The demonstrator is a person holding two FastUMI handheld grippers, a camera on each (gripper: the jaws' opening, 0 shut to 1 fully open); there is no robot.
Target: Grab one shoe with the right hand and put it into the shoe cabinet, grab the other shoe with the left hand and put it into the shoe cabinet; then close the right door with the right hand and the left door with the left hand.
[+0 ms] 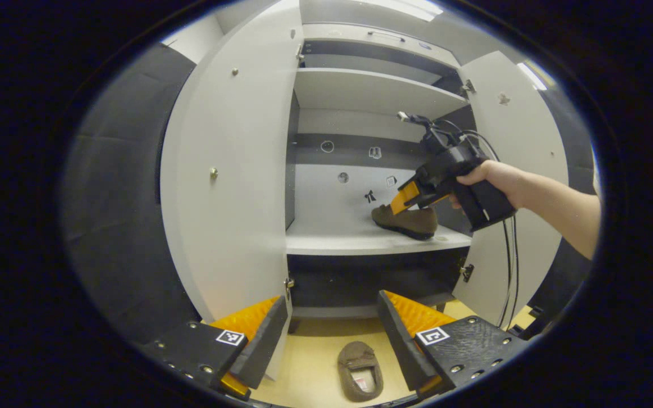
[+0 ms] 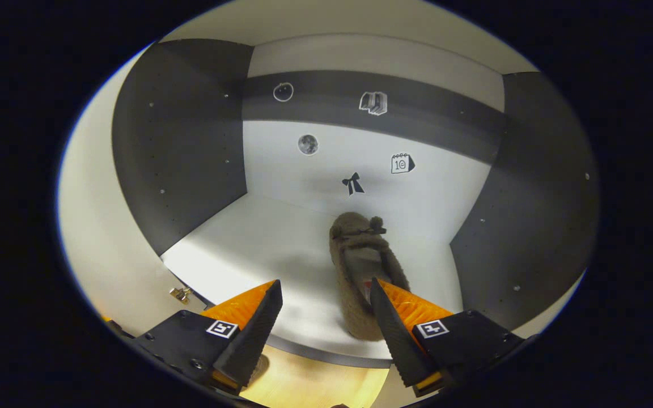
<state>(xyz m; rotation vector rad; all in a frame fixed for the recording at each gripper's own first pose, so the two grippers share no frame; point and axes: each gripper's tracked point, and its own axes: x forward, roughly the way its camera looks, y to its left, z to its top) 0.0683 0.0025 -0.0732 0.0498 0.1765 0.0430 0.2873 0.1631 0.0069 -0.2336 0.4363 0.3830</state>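
Left gripper spread above floor shoe | right gripper spread, shelved shoe released | second shoe, both doors left

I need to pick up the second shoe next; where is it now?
In the left gripper view, the second shoe lies on the floor before the open cabinet, low between the left gripper fingers.

I see two brown shoes, one on the white cabinet shelf, one on pale yellow floor at six o'clock.
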